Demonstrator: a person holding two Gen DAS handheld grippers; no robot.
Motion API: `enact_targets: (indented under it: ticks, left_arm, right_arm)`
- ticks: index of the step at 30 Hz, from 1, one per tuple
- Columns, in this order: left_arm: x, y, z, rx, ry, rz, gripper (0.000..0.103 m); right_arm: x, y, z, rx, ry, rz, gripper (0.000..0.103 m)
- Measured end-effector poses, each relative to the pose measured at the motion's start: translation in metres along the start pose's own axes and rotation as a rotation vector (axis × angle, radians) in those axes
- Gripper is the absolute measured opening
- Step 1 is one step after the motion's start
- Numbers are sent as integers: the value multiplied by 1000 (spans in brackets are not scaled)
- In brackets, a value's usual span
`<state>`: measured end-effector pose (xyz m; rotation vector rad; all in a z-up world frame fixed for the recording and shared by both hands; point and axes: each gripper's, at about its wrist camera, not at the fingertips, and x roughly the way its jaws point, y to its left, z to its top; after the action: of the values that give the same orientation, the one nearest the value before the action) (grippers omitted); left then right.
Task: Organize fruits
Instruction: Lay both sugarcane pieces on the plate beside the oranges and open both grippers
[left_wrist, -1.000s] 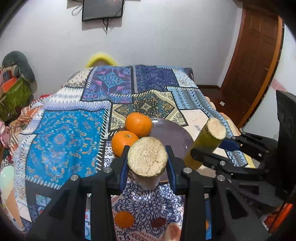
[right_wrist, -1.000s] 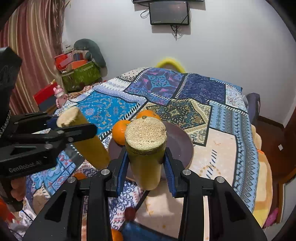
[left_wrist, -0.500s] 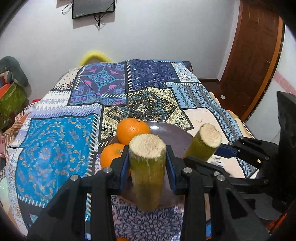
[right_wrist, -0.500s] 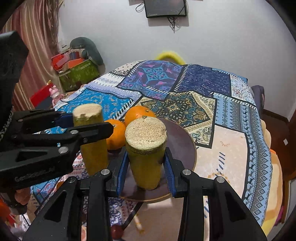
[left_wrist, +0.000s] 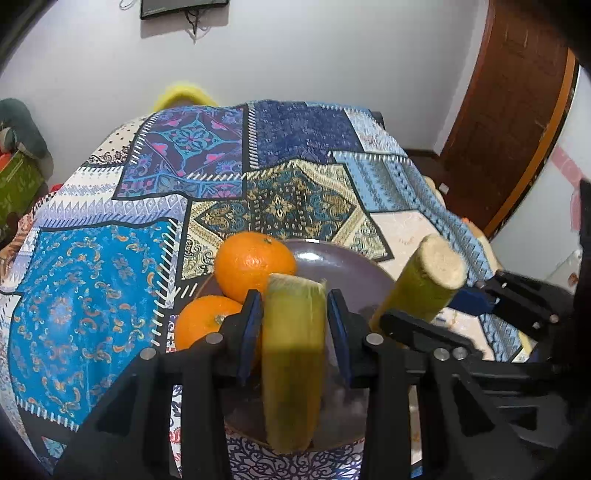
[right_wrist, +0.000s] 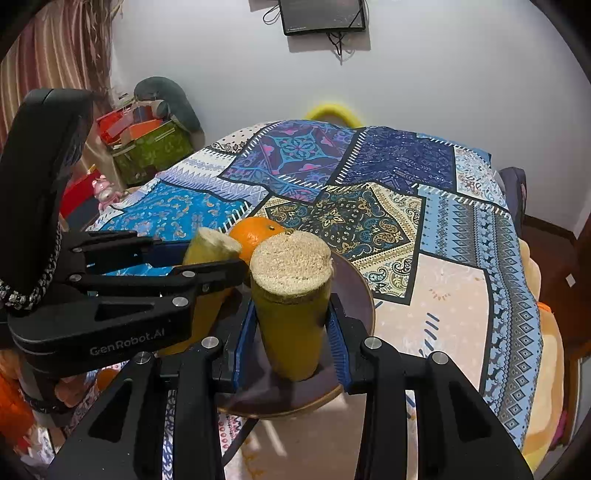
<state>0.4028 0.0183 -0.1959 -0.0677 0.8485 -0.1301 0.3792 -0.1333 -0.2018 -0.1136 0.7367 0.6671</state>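
Observation:
My left gripper (left_wrist: 293, 325) is shut on a yellow-green sugarcane piece (left_wrist: 293, 365), held over the dark purple plate (left_wrist: 347, 266). Two oranges (left_wrist: 255, 264) (left_wrist: 203, 325) lie on the plate's left side. My right gripper (right_wrist: 291, 328) is shut on a second sugarcane piece (right_wrist: 291, 299), upright over the plate (right_wrist: 354, 295). That piece shows in the left wrist view (left_wrist: 424, 284) to the right, tilted. In the right wrist view the left gripper (right_wrist: 207, 269) holds its cane (right_wrist: 208, 254) just left of mine, in front of an orange (right_wrist: 255, 232).
A patchwork cloth (left_wrist: 207, 162) covers the bed (right_wrist: 461, 295). A wooden door (left_wrist: 517, 92) stands at the right. Boxes and toys (right_wrist: 147, 144) are piled at the left wall. A small orange fruit (right_wrist: 107, 378) lies low at the left near the bed's front.
Both grippers have come down and forward over the plate with their cane pieces. The left cane now hangs lower over the plate. The two grippers are closer together.

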Motion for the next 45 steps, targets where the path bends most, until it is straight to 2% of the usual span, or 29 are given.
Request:
enact_targets:
  ticks: [8, 13, 20, 31, 33, 38, 45]
  left_arm:
    - [-18, 9, -1, -4, -38, 22, 36]
    - [-27, 19, -12, -6, -46, 41, 36]
    - [-31, 26, -28, 17, -40, 79, 36]
    - [-39, 37, -44, 5, -39, 88, 36]
    - [-41, 38, -45, 5, -40, 91, 36]
    - [-50, 38, -48, -3, -44, 94, 36]
    - [-86, 29, -53, 16, -81, 102, 37]
  right_arm:
    - [8, 2, 1, -14, 8, -25, 34]
    - [13, -7, 7, 32, 25, -11, 34]
    - [22, -11, 9, 43, 48, -67, 38]
    - [46, -1, -1, -15, 151, -106, 39]
    - [47, -3, -3, -8, 163, -91, 38]
    - [39, -2, -3, -3, 166, -86, 38]
    - [-10, 6, 1, 3, 89, -103, 38]
